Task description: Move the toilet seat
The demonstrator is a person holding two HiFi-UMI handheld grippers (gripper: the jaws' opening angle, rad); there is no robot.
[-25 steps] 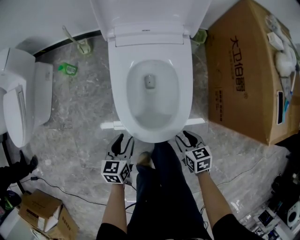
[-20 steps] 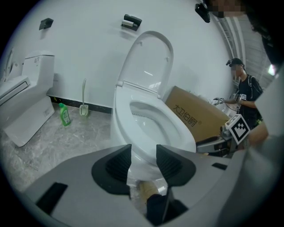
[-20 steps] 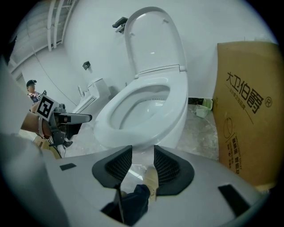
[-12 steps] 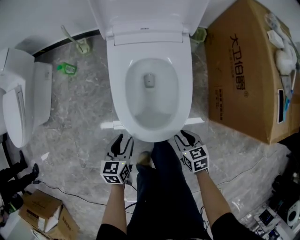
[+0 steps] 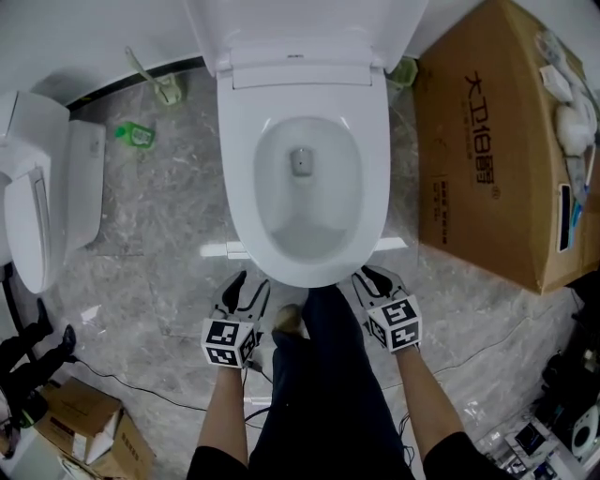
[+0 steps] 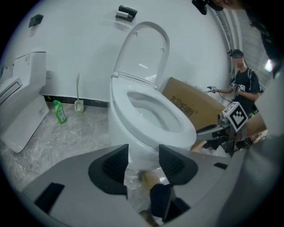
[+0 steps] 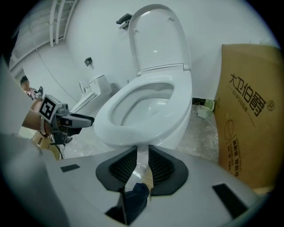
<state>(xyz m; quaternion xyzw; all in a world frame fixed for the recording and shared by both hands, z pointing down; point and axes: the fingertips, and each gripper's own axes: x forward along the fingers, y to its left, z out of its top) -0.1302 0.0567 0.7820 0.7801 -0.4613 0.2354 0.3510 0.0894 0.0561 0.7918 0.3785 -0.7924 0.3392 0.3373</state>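
The white toilet seat [image 5: 373, 187] lies down on the bowl, and the lid [image 5: 300, 23] stands up against the wall. My left gripper [image 5: 249, 286] hovers at the bowl's front left, clear of the seat [image 6: 184, 132]. Its jaws [image 6: 143, 162] have just been opening; they stand wide with nothing between them. My right gripper [image 5: 373, 277] is at the front right, just below the seat's front edge [image 7: 111, 122]. Its jaws [image 7: 143, 166] have just been closing to a narrow gap, and nothing is between the pads. The person's dark trouser leg [image 5: 328, 375] stands between the two grippers.
A large cardboard box [image 5: 497, 150] stands right of the toilet. Another white toilet [image 5: 47, 197] is at the left. A green bottle [image 5: 136, 136] and a toilet brush [image 5: 164, 89] sit by the wall. A small box [image 5: 80, 422] and cables lie at the lower left.
Both grippers stay below the bowl's front edge. The seat and the lid have not moved.
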